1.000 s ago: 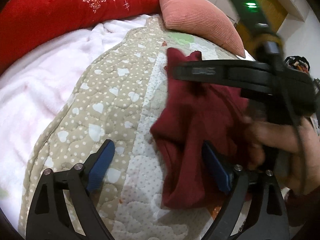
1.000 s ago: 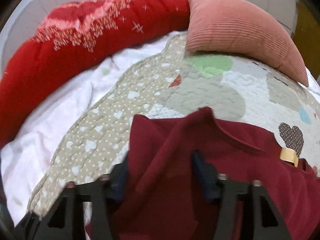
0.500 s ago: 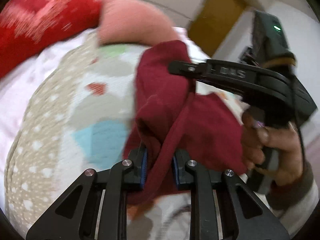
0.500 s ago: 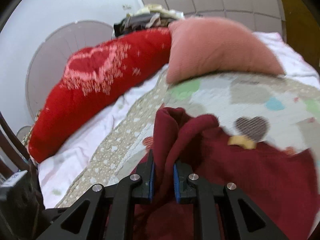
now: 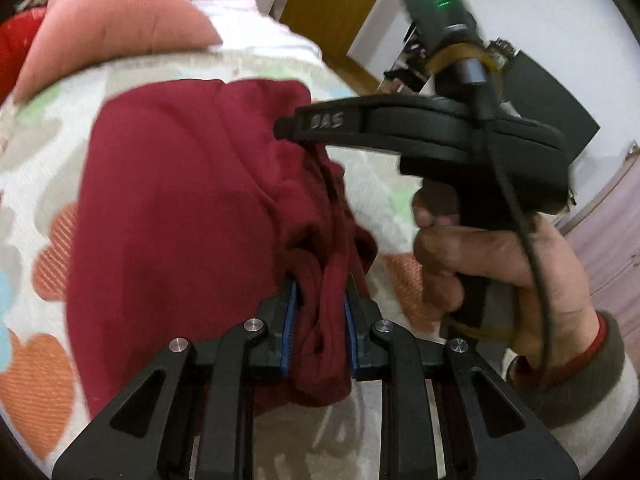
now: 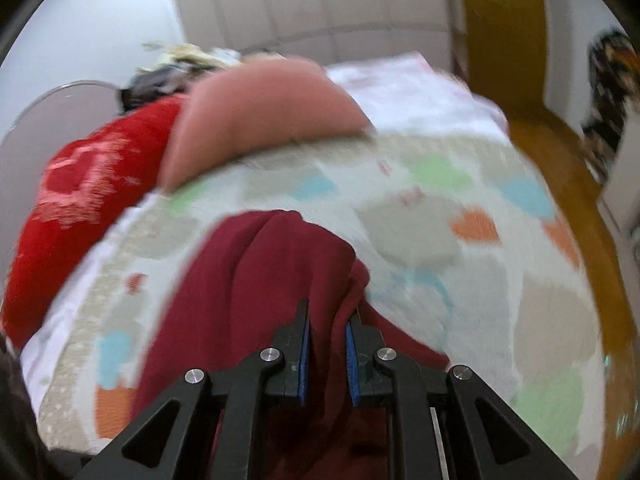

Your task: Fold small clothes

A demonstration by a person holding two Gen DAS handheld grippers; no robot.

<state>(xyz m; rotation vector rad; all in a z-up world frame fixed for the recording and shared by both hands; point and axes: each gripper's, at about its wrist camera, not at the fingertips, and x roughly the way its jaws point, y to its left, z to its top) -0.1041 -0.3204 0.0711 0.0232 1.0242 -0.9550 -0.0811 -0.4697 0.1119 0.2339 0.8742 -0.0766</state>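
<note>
A small dark red garment (image 5: pixel 172 216) hangs bunched over the patterned quilt (image 5: pixel 48 152). My left gripper (image 5: pixel 320 312) is shut on a fold of its edge. My right gripper (image 6: pixel 326 344) is shut on another fold of the same garment (image 6: pixel 256 280). In the left wrist view the right gripper's black body (image 5: pixel 420 132) and the hand holding it sit to the right, with its tip against the cloth. The garment's far side is hidden behind its own folds.
A pink ribbed cushion (image 6: pixel 264 116) and a red embroidered bolster (image 6: pixel 80 192) lie at the head of the bed. The quilt (image 6: pixel 440 240) has coloured heart patches. A wooden door (image 5: pixel 336 4) and floor lie beyond the bed's right edge.
Both grippers closed on the garment, lifted it off the quilt and swung it to the right across the bed. The views now face the door side.
</note>
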